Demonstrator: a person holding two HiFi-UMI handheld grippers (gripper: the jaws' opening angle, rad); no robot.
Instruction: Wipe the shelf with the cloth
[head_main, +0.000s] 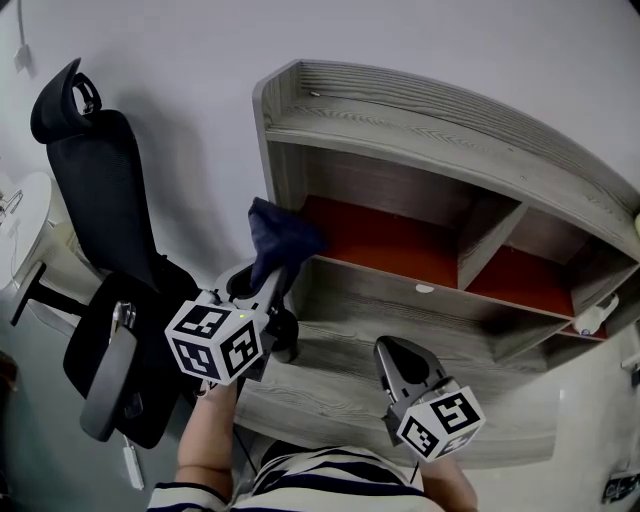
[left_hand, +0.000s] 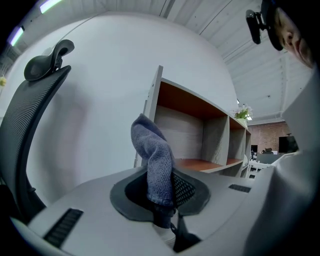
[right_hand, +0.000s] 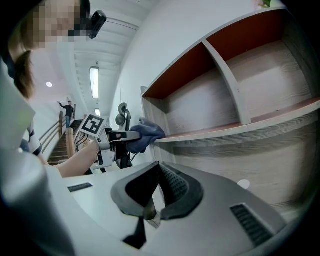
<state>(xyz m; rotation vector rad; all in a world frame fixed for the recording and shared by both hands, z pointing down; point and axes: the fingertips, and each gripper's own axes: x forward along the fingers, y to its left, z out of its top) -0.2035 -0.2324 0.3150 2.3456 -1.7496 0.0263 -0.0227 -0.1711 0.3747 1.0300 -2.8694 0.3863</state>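
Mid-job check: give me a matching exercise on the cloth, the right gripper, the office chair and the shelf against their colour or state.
1 cloth
2 right gripper
3 office chair
4 shelf

A black, beside the shelf
B shut, empty
C grey wood, orange-red boards
D dark blue, pinched by the left gripper

Pairs: 1-D, 2-B, 3-A, 4-C

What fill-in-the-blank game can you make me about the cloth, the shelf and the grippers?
The left gripper pinches the cloth, which is dark ___.
The right gripper has its fingers shut on ___.
In the head view, a black ___ stands left of the shelf.
Missing words: blue; nothing; chair.
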